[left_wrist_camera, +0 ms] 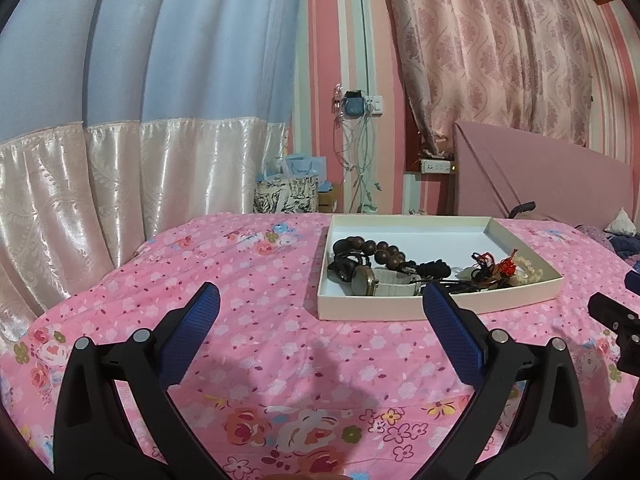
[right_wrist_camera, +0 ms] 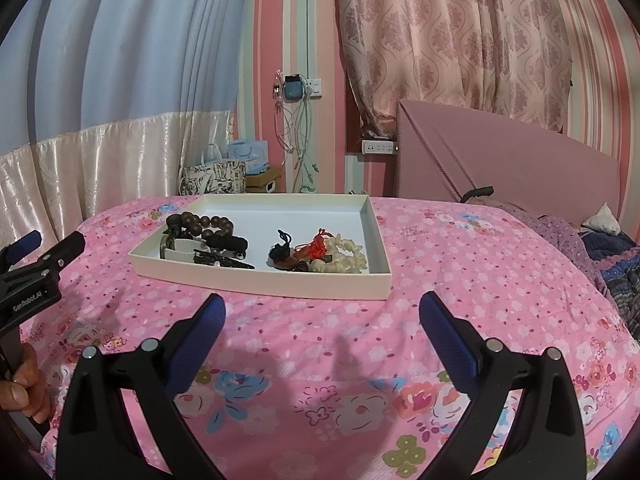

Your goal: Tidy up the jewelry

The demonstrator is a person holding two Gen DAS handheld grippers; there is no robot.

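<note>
Two grippers hang above a bed, both spread wide and holding nothing. Seen from its own camera, the left gripper point(left_wrist_camera: 320, 304) has blue pads point(left_wrist_camera: 192, 332) well apart over the pink floral bedspread point(left_wrist_camera: 240, 264); the right gripper point(right_wrist_camera: 322, 314) stands the same way, its pads point(right_wrist_camera: 448, 344) released. In the right view the left gripper shows at the left edge, with a hand point(right_wrist_camera: 24, 388) on its handle.

Just beyond both lies a shallow cream tray point(left_wrist_camera: 440, 308) flat on the bedspread, holding the jewelry. At its left sit dark wooden beads point(right_wrist_camera: 208, 226), a watch point(left_wrist_camera: 376, 282) with a white strap, and a black clip point(right_wrist_camera: 224, 260) beside it. Toward the right lie a black cord point(right_wrist_camera: 280, 250), a red knot point(right_wrist_camera: 318, 248) and a cream bracelet point(right_wrist_camera: 344, 254), touching one another. The far half of the tray is bare.

Behind the bed stand a pink headboard point(right_wrist_camera: 500, 168), curtains point(right_wrist_camera: 440, 40) and bags point(right_wrist_camera: 216, 176) by the wall
</note>
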